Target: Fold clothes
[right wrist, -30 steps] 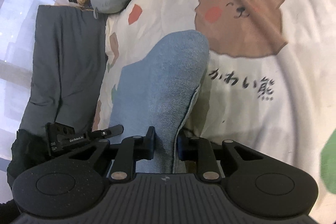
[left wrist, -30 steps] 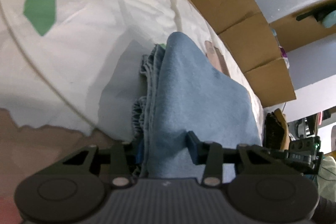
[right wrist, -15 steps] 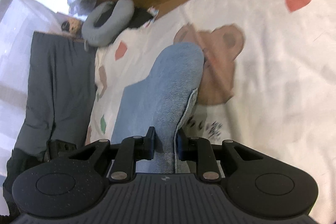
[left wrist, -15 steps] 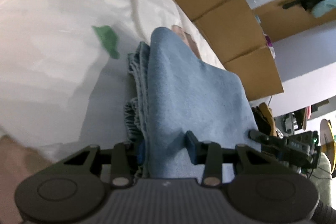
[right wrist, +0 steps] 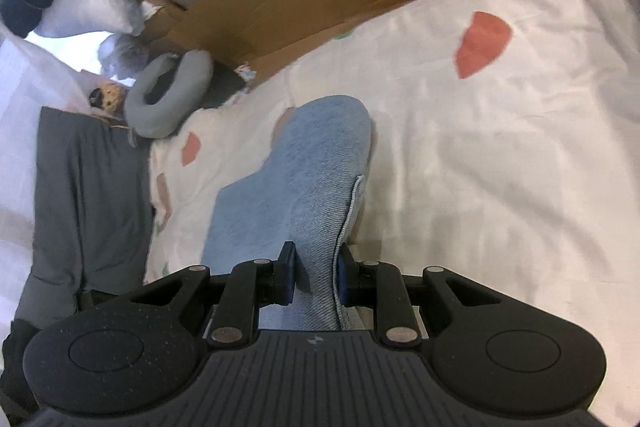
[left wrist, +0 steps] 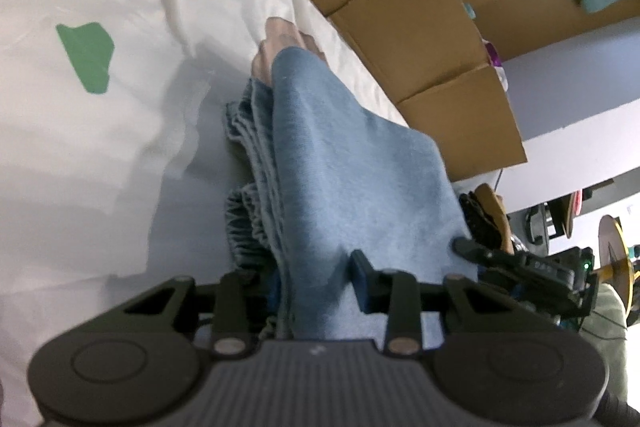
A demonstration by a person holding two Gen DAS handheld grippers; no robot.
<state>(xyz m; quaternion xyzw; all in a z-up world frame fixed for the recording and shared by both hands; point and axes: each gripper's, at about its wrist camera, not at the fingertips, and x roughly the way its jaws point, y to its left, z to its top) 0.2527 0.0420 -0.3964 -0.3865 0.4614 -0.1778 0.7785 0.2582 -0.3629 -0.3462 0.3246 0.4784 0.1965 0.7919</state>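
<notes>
Jeans: light-blue denim (left wrist: pixel 352 171), folded in layers, bunched up off the bedsheet (left wrist: pixel 100 155), spanning both claws.
Left claw (left wrist: pixel 316 285): jaws closing on the stacked denim layers, fabric between the pads.
Right claw (right wrist: pixel 314 269): clenched on the hemmed edge of the denim (right wrist: pixel 312 163).
Bedsheet: white, green patch in left view, red patches (right wrist: pixel 484 45) in right view.
Background: cardboard boxes (left wrist: pixel 404 11) behind the bed; grey neck pillow (right wrist: pixel 168 95) and dark grey garment (right wrist: pixel 88 195) at left in right view.
</notes>
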